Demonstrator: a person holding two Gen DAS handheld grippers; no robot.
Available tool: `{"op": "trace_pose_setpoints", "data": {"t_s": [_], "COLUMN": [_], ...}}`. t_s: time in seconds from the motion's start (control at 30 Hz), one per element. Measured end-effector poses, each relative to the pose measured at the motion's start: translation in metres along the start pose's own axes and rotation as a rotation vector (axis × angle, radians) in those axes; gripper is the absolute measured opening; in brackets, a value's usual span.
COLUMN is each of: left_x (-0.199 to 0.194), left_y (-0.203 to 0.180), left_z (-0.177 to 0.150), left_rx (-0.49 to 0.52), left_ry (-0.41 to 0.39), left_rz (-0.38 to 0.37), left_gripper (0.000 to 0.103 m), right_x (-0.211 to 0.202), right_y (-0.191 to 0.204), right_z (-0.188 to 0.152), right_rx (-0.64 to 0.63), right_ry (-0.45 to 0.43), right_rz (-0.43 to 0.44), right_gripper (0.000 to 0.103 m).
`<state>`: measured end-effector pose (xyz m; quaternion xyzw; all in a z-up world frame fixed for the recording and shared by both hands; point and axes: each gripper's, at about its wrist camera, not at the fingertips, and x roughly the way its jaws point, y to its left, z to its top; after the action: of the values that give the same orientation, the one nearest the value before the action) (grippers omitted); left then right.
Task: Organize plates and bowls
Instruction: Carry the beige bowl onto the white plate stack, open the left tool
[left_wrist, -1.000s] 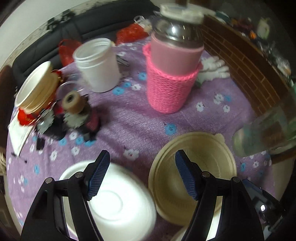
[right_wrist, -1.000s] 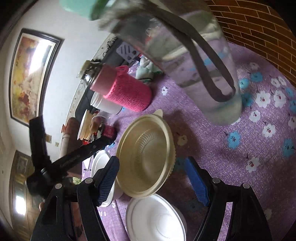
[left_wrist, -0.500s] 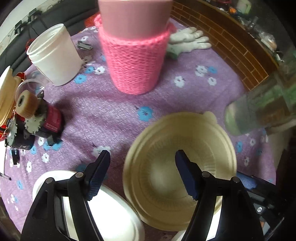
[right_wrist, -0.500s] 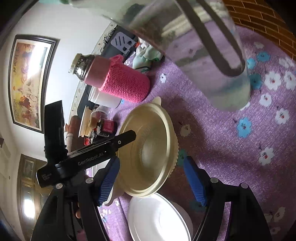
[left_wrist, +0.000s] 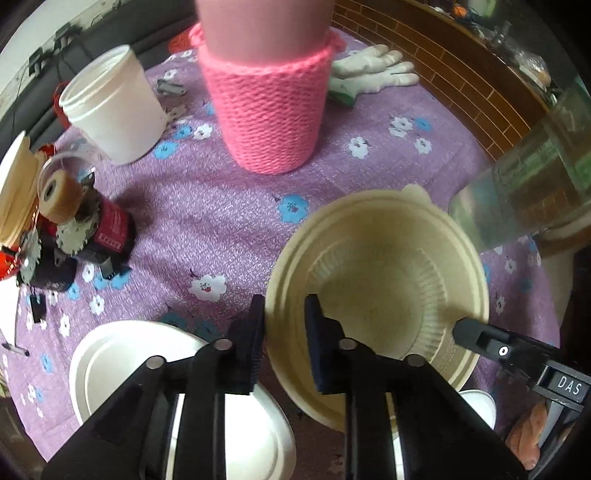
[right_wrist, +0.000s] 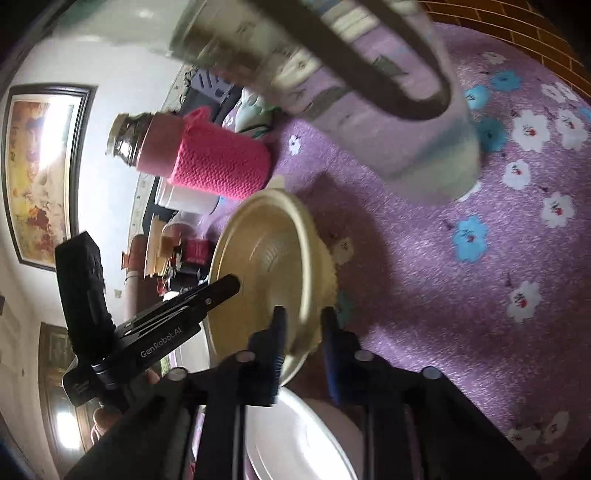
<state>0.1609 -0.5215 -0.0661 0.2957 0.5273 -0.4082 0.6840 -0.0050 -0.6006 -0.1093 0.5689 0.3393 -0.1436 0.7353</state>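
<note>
Left wrist view, left claw (left_wrist: 284, 332) pinching beige bowl (left_wrist: 376, 280) rim, right claw (right_wrist: 303, 343) seemingly likewise.

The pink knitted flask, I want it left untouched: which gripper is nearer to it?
Left gripper, though apart from the pink knitted flask, at the beige bowl's near-left rim. Right gripper grips the opposite rim, farther away.

Clear bottle (right_wrist: 332, 74) blurred, top cut off by frame.
</note>
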Motion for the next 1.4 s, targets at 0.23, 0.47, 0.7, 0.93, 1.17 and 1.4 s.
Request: {"op": "trace_pose_setpoints", "data": {"t_s": [0.23, 0.47, 0.7, 0.93, 1.17, 1.4], "left_x": [-0.012, -0.051, -0.117, -0.181, -0.222, -0.235], "left_y": [0.000, -0.001, 0.017, 0.066, 0.118, 0.162], "left_z": [-0.003, -0.011, -0.061, -0.164, -0.291, -0.412], "left_rx": [-0.032, -0.047, -0.143, -0.327, -0.532, -0.698], "left_ry": [-0.030, -0.098, -0.196, -0.243, -0.231, -0.210], "left_rz": [0.015, 0.018, 0.039, 0.095, 0.194, 0.254], "left_gripper": [0.015, 0.016, 0.016, 0.016, 0.016, 0.016], "right_x": [-0.010, -0.039, -0.062, -0.066, -0.046, -0.005], "right_y": [0.013, 0.024, 0.054, 0.103, 0.165, 0.221], "right_z": [-0.004, -0.011, -0.036, -0.100, -0.202, -0.309], "right_rx": [-0.057, -0.107, -0.198, -0.328, -0.484, -0.648], "right_ry": [-0.063, -0.140, -0.153, -0.076, 0.079, 0.227], "right_rz": [-0.018, 0.030, 0.089, 0.204, 0.299, 0.278], "right_gripper": [0.017, 0.017, 0.017, 0.017, 0.017, 0.019]}}
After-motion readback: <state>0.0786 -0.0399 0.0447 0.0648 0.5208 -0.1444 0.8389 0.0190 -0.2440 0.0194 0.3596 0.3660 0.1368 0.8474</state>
